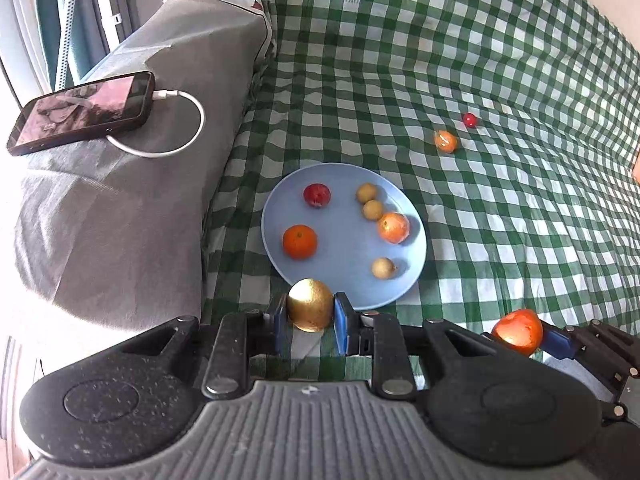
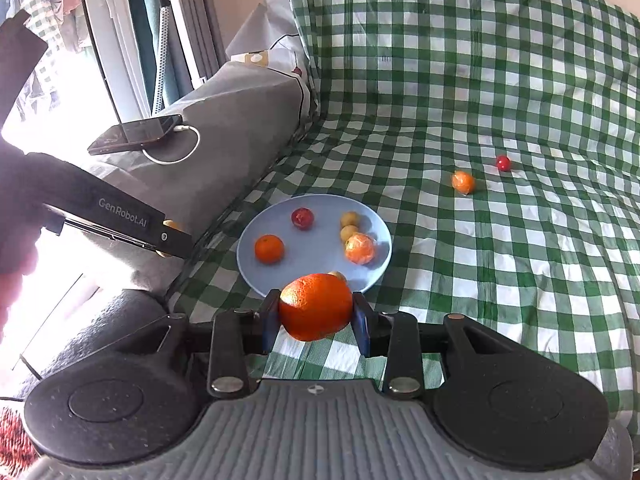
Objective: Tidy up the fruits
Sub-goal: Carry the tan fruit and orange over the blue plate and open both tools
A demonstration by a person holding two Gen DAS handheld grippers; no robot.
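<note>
Both grippers are loaded, left gripper pinching a golden-yellow fruit and right gripper clamping an orange, both hovering near the blue plate's front rim, so I'd lower each over a bare spot before letting go

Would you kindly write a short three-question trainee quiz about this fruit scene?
1. True or false: the round light-blue plate lies on a bare wooden table.
2. What does the left hand-held gripper hold?
A. golden-brown oval fruit
B. red plum
C. phone
3. How many fruits lie loose on the green-and-white checked cloth, beyond the plate?

Key: 1 false; 2 A; 3 two: a small orange fruit and a small red fruit.
</note>
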